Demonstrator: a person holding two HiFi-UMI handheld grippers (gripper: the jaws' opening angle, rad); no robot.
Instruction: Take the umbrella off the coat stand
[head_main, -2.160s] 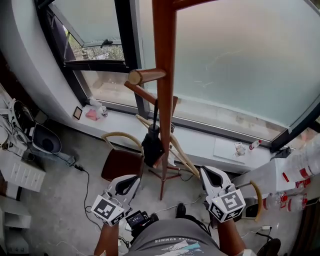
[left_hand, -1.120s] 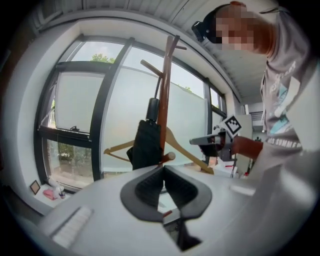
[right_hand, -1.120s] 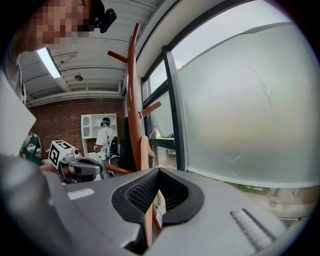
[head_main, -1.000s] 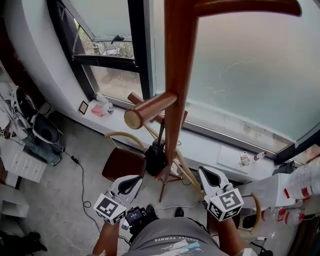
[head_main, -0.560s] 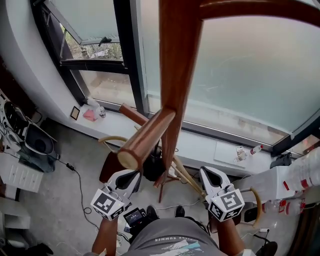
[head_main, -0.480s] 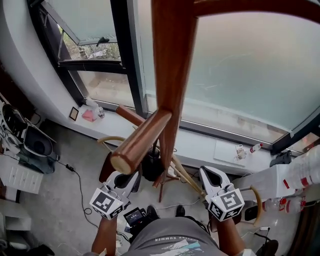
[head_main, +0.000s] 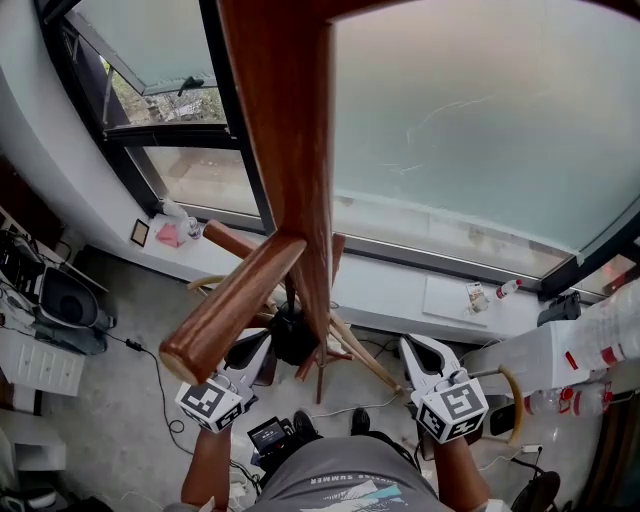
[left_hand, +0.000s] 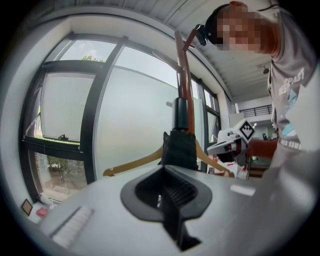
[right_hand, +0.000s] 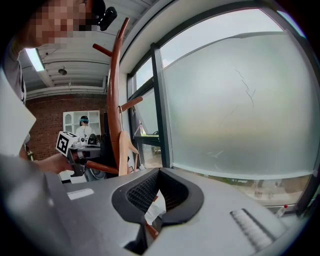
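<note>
The brown wooden coat stand (head_main: 290, 150) rises right before me, one peg (head_main: 225, 310) jutting towards the camera. A black folded umbrella (head_main: 292, 335) hangs low against the pole, beside a pale wooden hanger (head_main: 355, 350). My left gripper (head_main: 248, 352) is shut and empty, its tips close to the umbrella's left side. In the left gripper view the umbrella (left_hand: 179, 145) hangs straight ahead of the left gripper (left_hand: 167, 187), with the pole (left_hand: 183, 70) behind it. My right gripper (head_main: 420, 355) is off to the right of the stand, shut and empty. In its own view, the right gripper (right_hand: 157, 195) faces the window with the pole (right_hand: 116, 100) at left.
Frosted window panes (head_main: 470, 130) and a white sill (head_main: 400, 285) lie behind the stand. A white table (head_main: 560, 360) with bottles is at right, a low shelf (head_main: 40, 350) with clutter at left. Cables (head_main: 160, 380) run over the concrete floor. A second lower peg (head_main: 230, 240) points left.
The stand and its near peg have come much closer in the head view. My left gripper has shifted right towards the umbrella. The right gripper has barely shifted.
</note>
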